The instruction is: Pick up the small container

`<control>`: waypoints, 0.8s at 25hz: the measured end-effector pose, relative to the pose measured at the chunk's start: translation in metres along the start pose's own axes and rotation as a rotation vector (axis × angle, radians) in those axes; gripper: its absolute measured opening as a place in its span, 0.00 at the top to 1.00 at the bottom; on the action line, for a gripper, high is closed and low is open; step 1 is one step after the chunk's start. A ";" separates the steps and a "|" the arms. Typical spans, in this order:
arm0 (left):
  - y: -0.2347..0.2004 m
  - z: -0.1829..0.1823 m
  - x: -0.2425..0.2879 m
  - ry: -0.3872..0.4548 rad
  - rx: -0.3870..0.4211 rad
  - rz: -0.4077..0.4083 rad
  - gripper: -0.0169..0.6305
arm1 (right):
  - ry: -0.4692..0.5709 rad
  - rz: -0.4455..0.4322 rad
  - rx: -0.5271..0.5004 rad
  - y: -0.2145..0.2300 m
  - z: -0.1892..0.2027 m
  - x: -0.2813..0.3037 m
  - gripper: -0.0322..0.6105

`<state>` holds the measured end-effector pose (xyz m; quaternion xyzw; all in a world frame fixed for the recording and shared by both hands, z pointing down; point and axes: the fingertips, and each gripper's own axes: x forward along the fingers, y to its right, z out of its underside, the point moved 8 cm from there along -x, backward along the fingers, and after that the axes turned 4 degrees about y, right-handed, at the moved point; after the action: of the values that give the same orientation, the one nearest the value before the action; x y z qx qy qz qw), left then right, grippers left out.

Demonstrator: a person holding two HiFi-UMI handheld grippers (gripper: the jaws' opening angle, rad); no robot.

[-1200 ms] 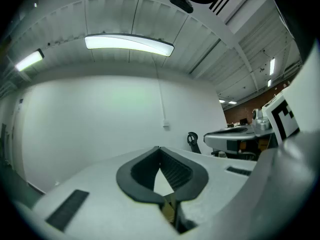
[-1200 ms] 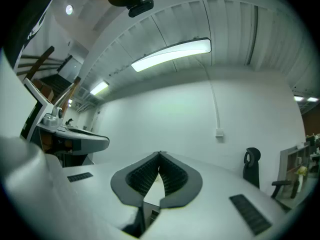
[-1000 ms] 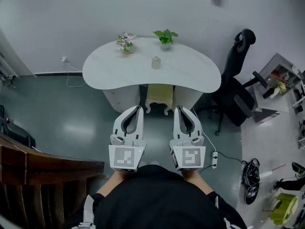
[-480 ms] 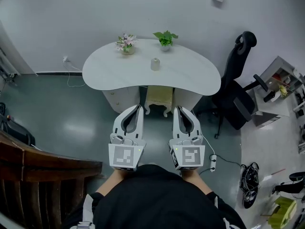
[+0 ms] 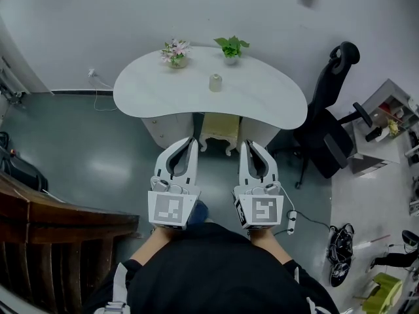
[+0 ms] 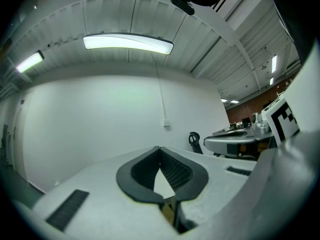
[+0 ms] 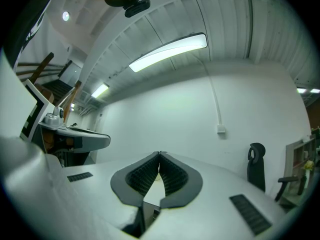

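Note:
A small pale cylindrical container (image 5: pixel 215 82) stands upright near the middle of the white kidney-shaped table (image 5: pixel 150 100), seen in the head view. My left gripper (image 5: pixel 192 140) and right gripper (image 5: pixel 248 144) are held side by side over the floor, well short of the table's front edge. Both are shut, tips touching, with nothing between them. In the left gripper view the left gripper (image 6: pixel 159 148) points toward the white wall. So does the right gripper (image 7: pixel 159 154) in the right gripper view. The container does not show in either gripper view.
Two small potted plants (image 5: pixel 175 52) (image 5: pixel 230 48) stand at the table's back edge. A cream stool (image 5: pixel 218 133) is tucked under the table. A black office chair (image 5: pixel 328 120) stands right of it, and a dark wooden piece (image 5: pixel 52 241) at the lower left.
The head view has shifted slightly, so the table and chair sit a little to the right in frame. Both grippers keep their place and stay shut.

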<state>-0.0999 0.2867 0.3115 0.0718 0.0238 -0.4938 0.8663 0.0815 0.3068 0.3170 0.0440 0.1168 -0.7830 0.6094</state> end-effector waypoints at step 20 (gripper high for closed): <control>-0.068 0.039 0.126 -0.010 -0.020 0.045 0.96 | -0.005 0.014 -0.036 0.030 0.042 0.131 0.91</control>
<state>-0.0951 0.1389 0.3291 0.0612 0.0229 -0.4743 0.8779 0.0804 0.1665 0.3260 0.0318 0.1292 -0.7767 0.6157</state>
